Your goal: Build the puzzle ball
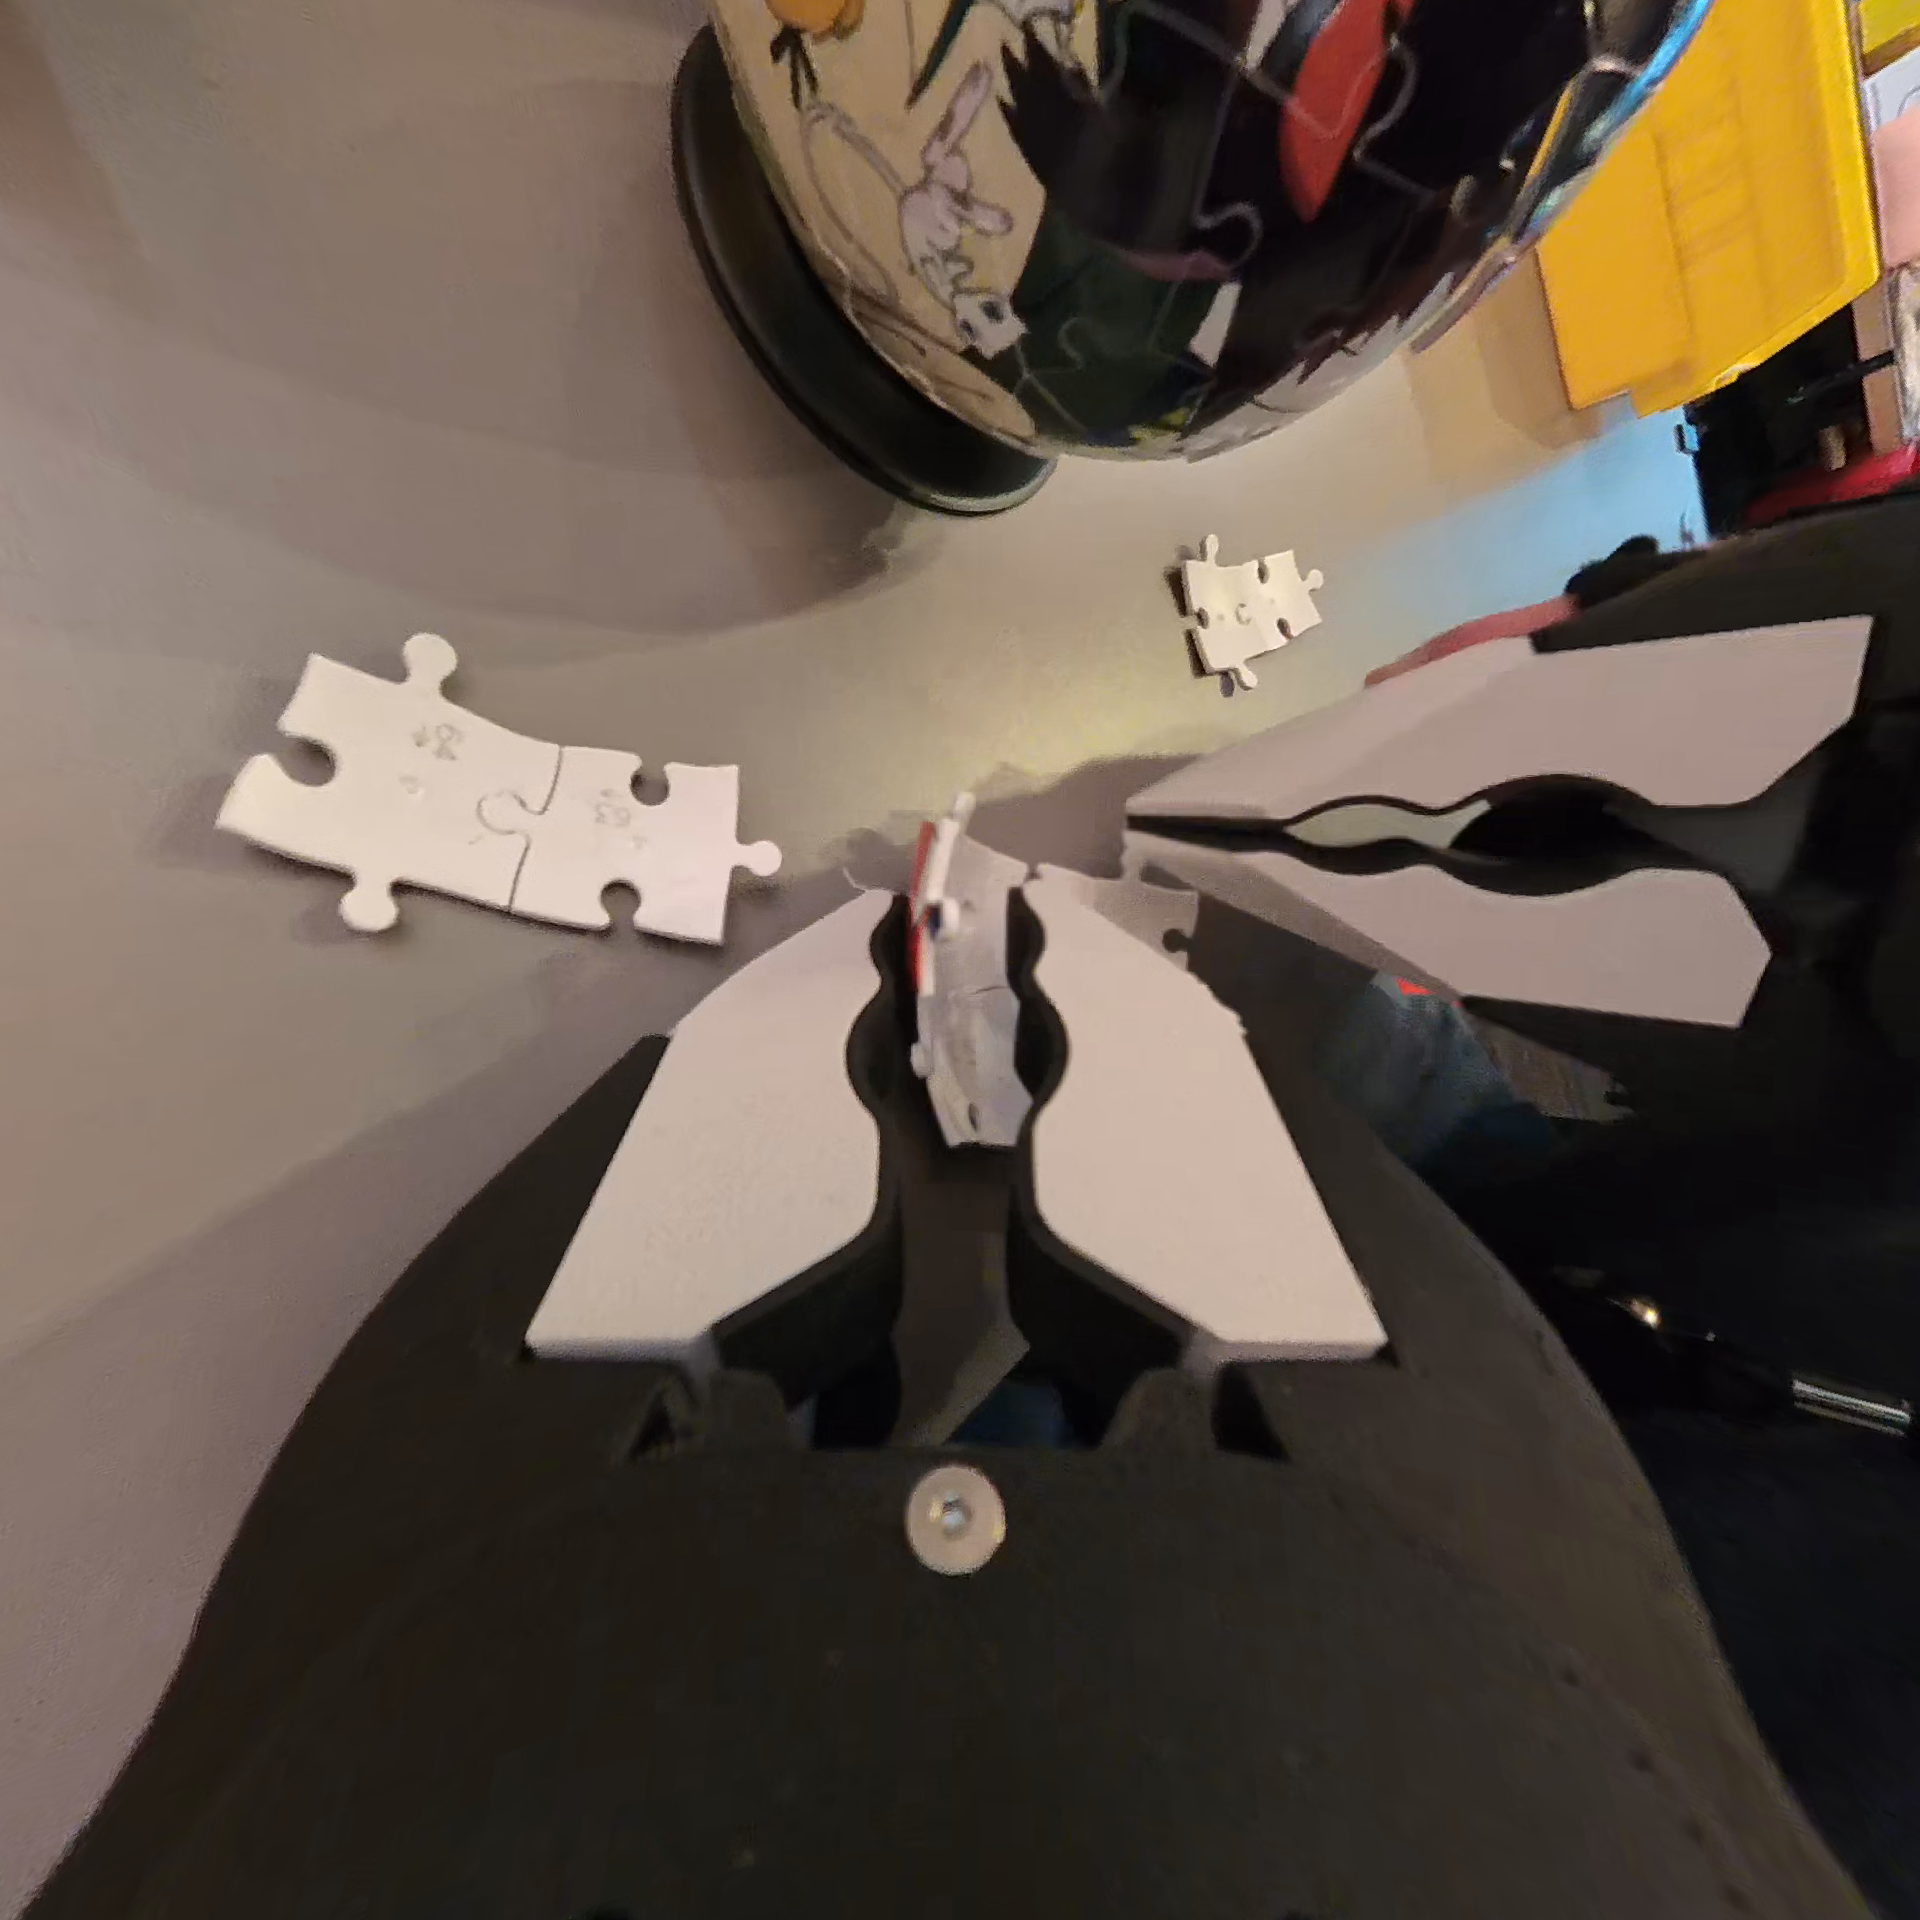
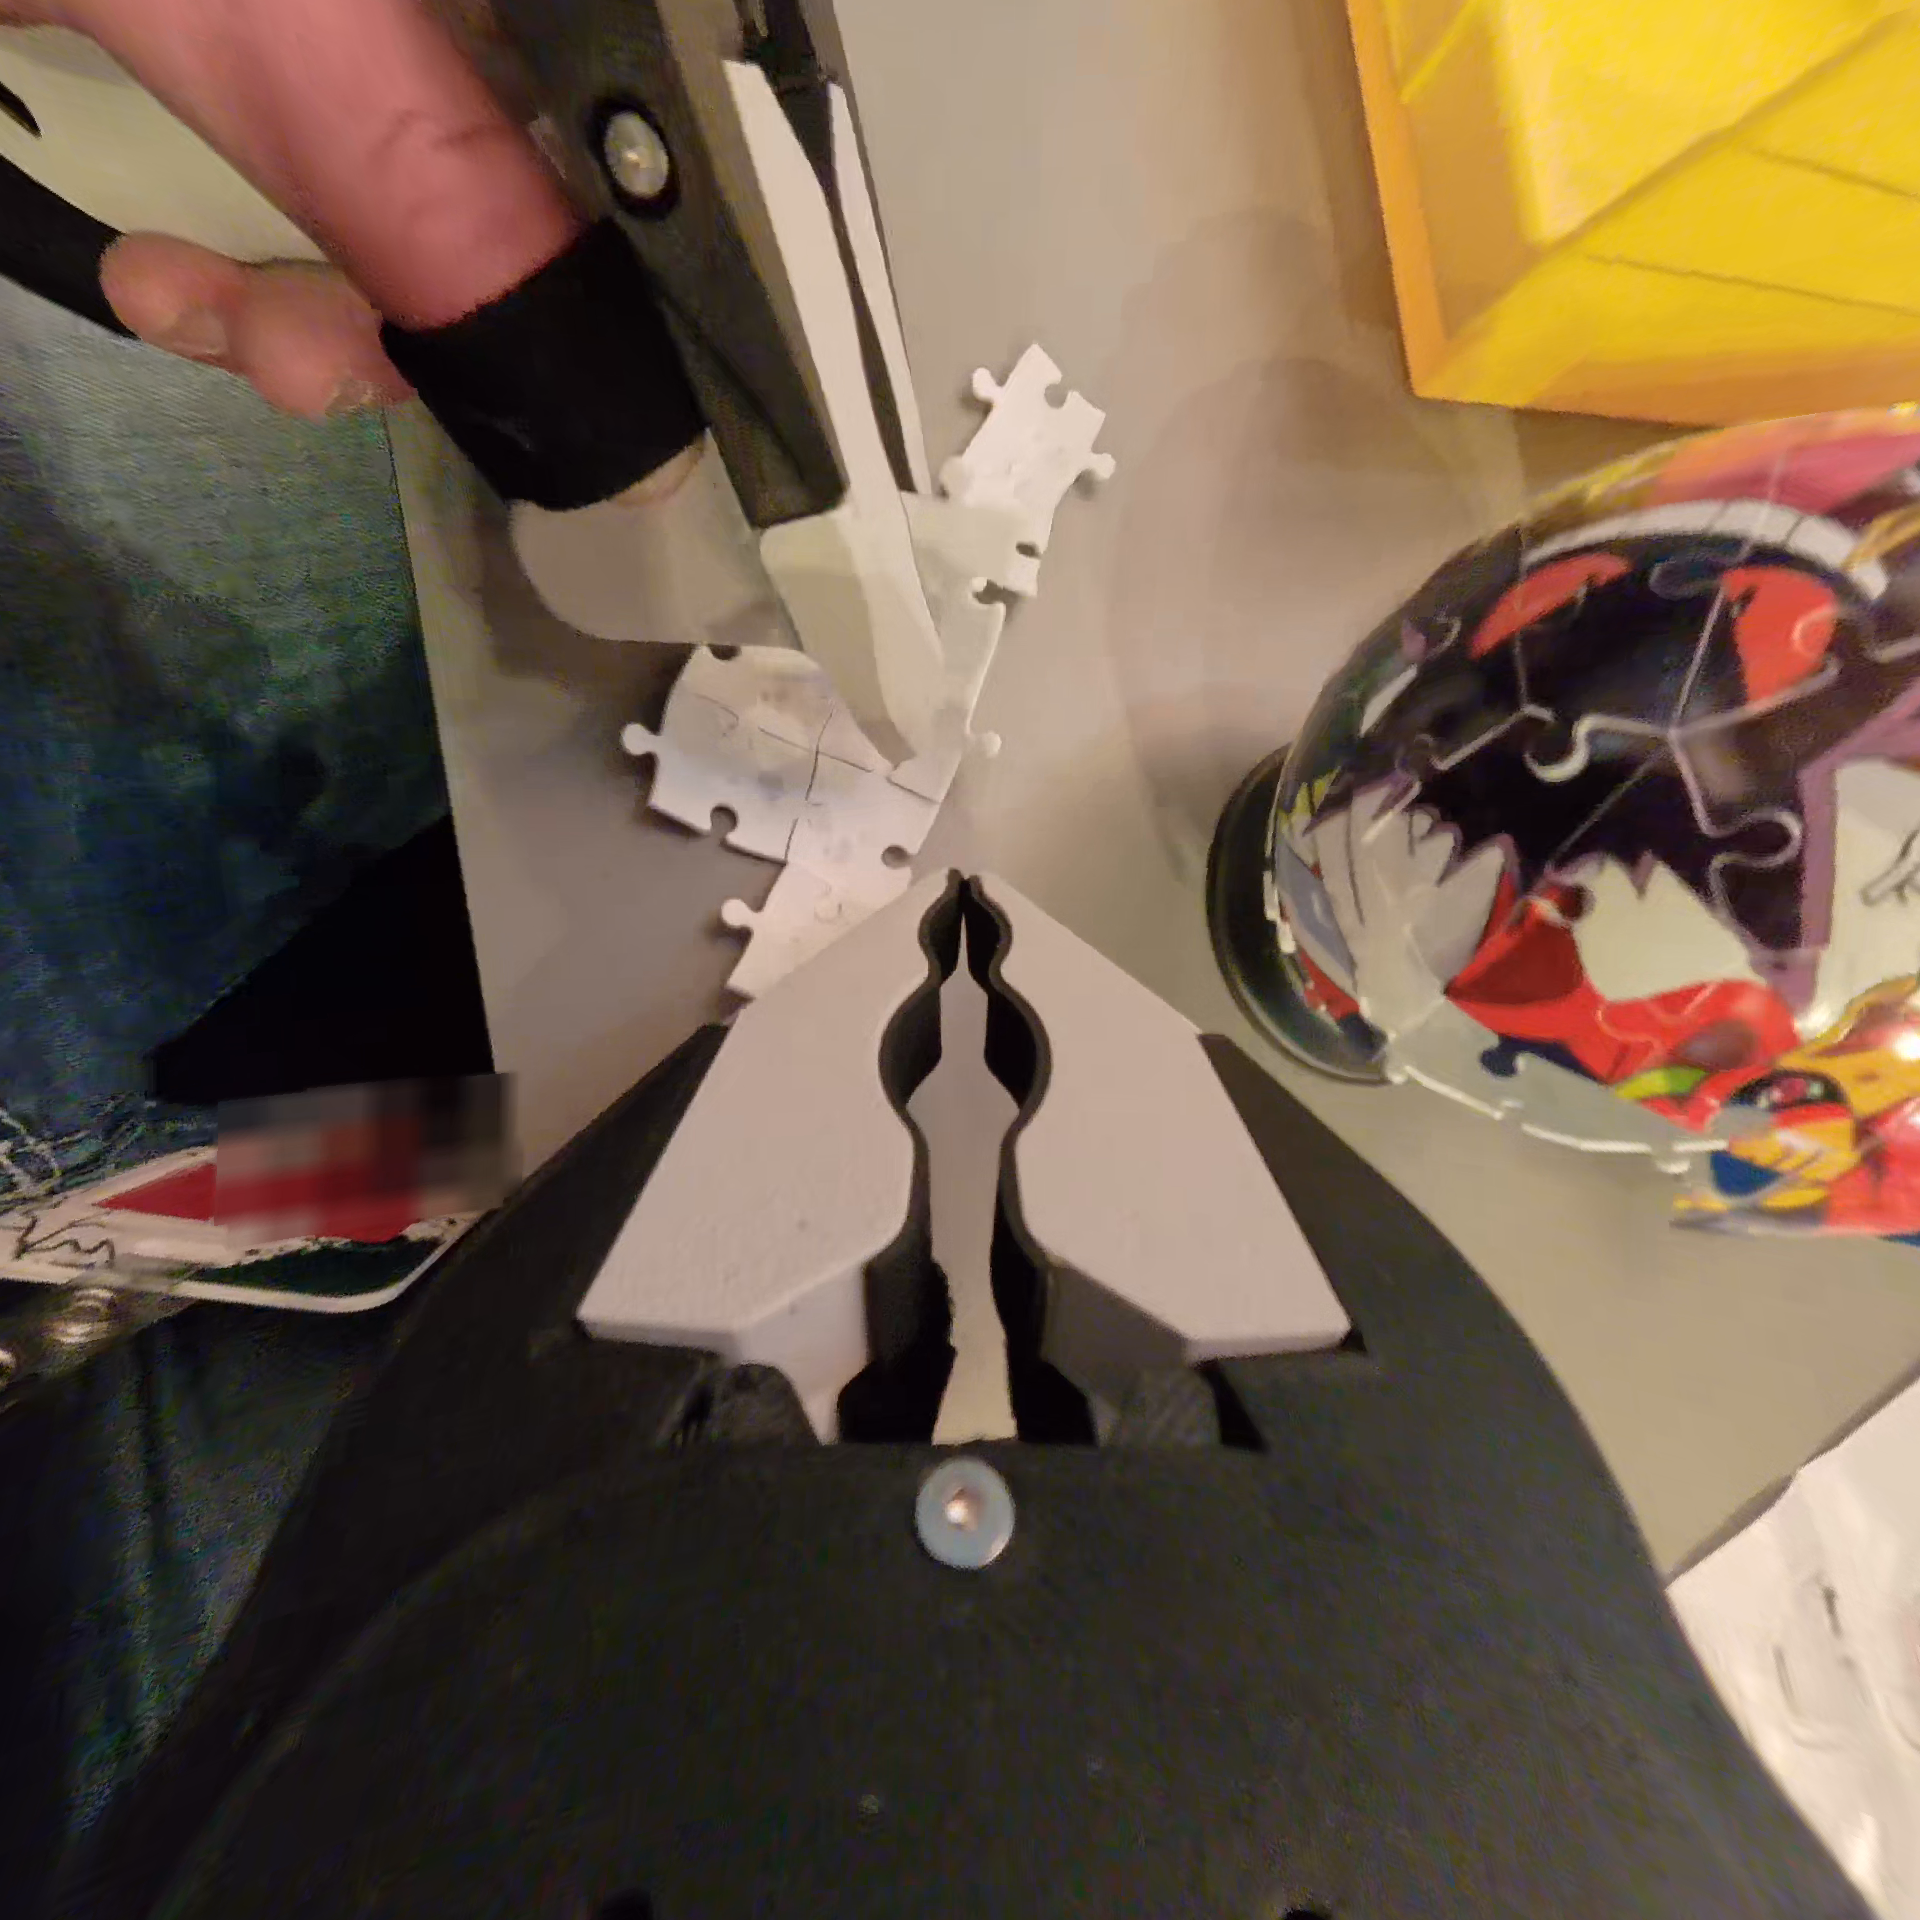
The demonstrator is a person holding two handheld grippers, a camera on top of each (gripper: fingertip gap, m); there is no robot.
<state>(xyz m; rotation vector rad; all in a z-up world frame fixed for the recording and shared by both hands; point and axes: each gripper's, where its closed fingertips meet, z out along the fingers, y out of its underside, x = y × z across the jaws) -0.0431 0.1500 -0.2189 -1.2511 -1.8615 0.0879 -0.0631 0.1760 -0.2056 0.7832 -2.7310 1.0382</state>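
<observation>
Left tongs [image 1: 961,894] were clamped narrow on a strip of joined puzzle pieces [image 1: 966,1029] that stood on edge between the fingers, white backs toward the right finger and a sliver of red print showing on the other face. In the right wrist view the same strip [image 2: 1023,488] ran out past the tips of the left tongs [image 2: 920,727], whose handle was gripped by a person's hand [image 2: 343,156].

Right tongs [image 2: 966,883] had their tips drawn together, nearly touching; whether anything was pinched between them could not be told. Their tips lay at the edge of a flat cluster of joined white pieces [image 2: 769,769] resting face down on the desk [image 2: 1091,260]. From the left wrist view the right tongs [image 1: 1138,826] came in from the right, tips just beside the left tongs.

Farther out on the grey desk, a face-down pair of joined pieces [image 1: 488,810] lay to the left, and a smaller joined group [image 1: 1252,613] lay nearer the ball.

The puzzle ball [image 1: 1195,208], partly built and glossy with colourful print, sat on a black ring stand [image 1: 790,312] beyond the loose pieces. In the right wrist view the ball [image 2: 1621,831] stood to the right of the right tongs. A yellow bin [image 2: 1662,187] sat behind it.
</observation>
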